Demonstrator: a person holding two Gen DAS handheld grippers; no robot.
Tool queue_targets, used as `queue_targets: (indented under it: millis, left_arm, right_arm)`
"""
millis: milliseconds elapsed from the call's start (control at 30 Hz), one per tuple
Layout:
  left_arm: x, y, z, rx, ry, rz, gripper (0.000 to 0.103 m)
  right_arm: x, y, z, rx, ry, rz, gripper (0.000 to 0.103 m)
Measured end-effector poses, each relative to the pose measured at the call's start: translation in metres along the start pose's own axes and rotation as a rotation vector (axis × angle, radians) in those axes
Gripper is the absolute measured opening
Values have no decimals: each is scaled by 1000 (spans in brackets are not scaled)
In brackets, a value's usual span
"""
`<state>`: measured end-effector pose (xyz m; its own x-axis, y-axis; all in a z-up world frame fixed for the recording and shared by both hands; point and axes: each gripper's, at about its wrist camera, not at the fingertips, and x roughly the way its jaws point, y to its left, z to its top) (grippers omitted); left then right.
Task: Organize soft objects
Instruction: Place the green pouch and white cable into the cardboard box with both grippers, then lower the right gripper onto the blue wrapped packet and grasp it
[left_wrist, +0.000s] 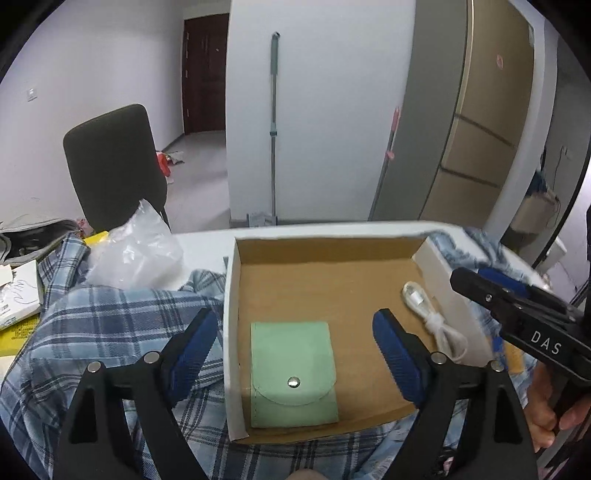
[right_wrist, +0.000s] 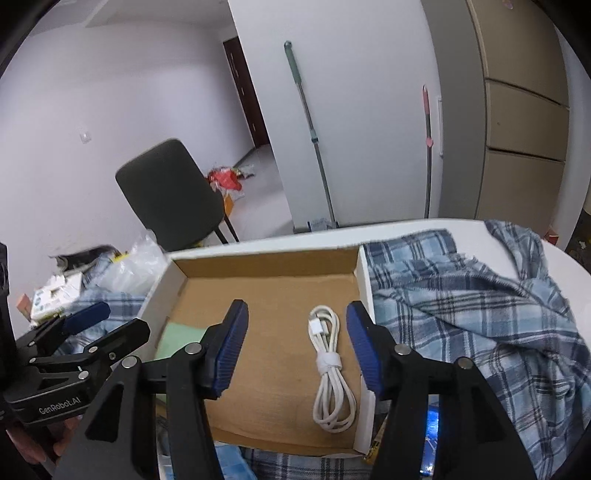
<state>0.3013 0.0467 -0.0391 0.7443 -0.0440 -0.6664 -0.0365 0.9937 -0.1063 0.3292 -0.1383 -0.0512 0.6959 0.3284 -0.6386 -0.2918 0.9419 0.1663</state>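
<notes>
Tongs on both sides, left tongs (left_wrist: 295, 350) and right tongs (right_wrist: 297, 345), gape empty above the shallow cardboard box (left_wrist: 325, 273); inside lie the mint-green snap pouch (left_wrist: 293, 374) and coiled white cable (right_wrist: 330, 369) (bundled). Best to pinch the plaid shirt (right_wrist: 461, 314) beside the box at a fold.

Dim, even indoor light, soft shadows, strong fisheye bending, dark vignetted corners

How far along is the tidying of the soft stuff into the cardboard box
Two items already lie in the cardboard box: a green snap pouch on its left side and a bundled white cable on its right. Nothing is in hand: the left gripper and right gripper are both open and empty. The plaid cloth around the box looks untidied.
</notes>
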Motion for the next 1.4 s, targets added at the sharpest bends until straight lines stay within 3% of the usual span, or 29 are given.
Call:
queue_targets:
  millis: [400,600,800,933,1067,1400]
  left_arm:
    - [-113,-29,17,14,-195,-27,88]
    - [-179,-37,2,23,-288,-19,88]
    - [-207,-26,-24,-4,-322,-21,88]
    - [-209,-15,-39,-34,-332,-60,88]
    - [-200,-12,-55,-20,-338,-34,88]
    - [-159,4,-89,-38,-317,-20,88]
  right_arm:
    - [-100,16,28,-28,-192,6,55]
    - [-148,28,20,-83,-254,8,55]
    - [-183,35,1,-119,-304,28,55]
    - [-183,41,-11,-129,-313,40,55]
    - [-169,46,-21,-138,-296,56,55]
    - [-106,51,-56,-171,-150,74,56]
